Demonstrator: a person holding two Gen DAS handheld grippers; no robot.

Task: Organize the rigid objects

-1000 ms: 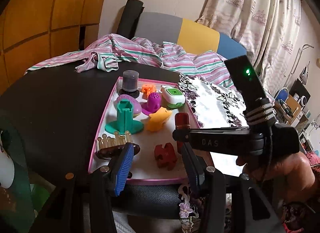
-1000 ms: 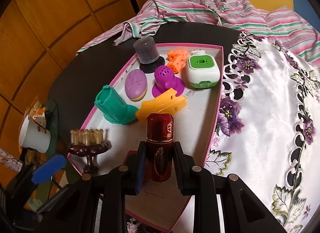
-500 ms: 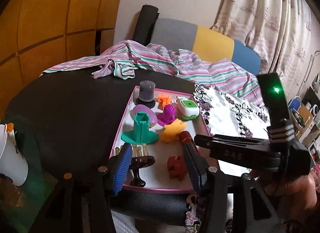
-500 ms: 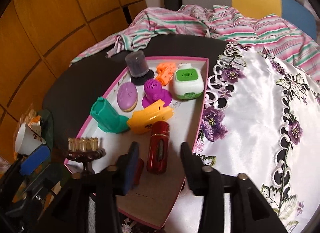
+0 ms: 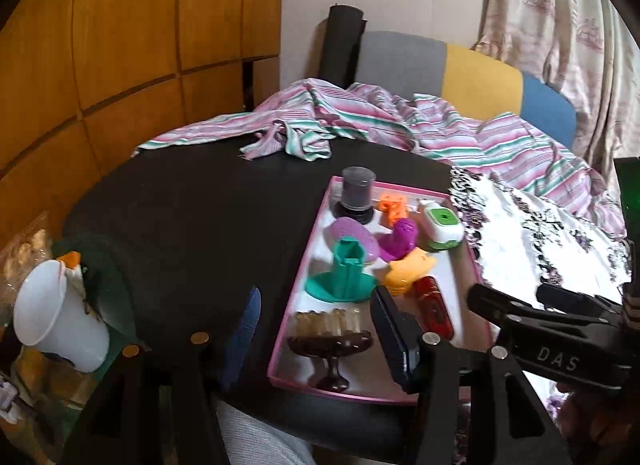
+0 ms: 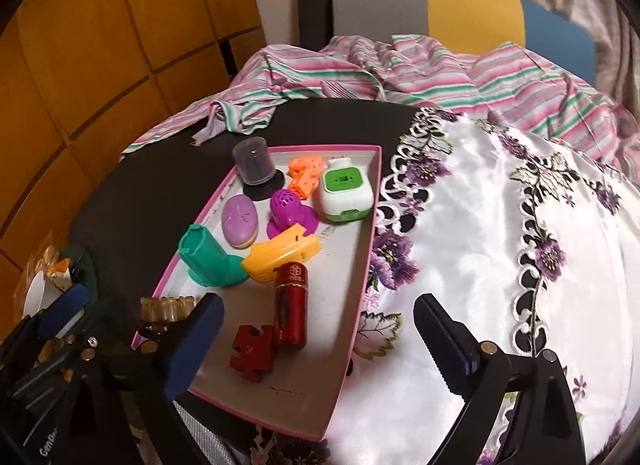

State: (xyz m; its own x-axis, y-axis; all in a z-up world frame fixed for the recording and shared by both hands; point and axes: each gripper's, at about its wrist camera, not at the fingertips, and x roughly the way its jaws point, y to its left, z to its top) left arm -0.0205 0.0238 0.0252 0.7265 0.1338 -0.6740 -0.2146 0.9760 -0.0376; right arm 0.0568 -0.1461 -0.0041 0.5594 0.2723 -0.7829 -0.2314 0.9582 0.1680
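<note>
Both grippers' jaws gape wide; "DAS" marks the right gripper (image 5: 560, 361).

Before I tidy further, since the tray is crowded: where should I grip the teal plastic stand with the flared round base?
Grip the teal plastic stand by its upright column, coming from above. The flared base is too wide and flat, and the yellow plastic piece crowds its right side, so close the fingers front to back across the column.

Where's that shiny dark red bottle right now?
In the right wrist view, the red bottle lies on its side inside the pink-rimmed tray, just in front of the yellow-orange piece and beside the red puzzle piece.
</note>
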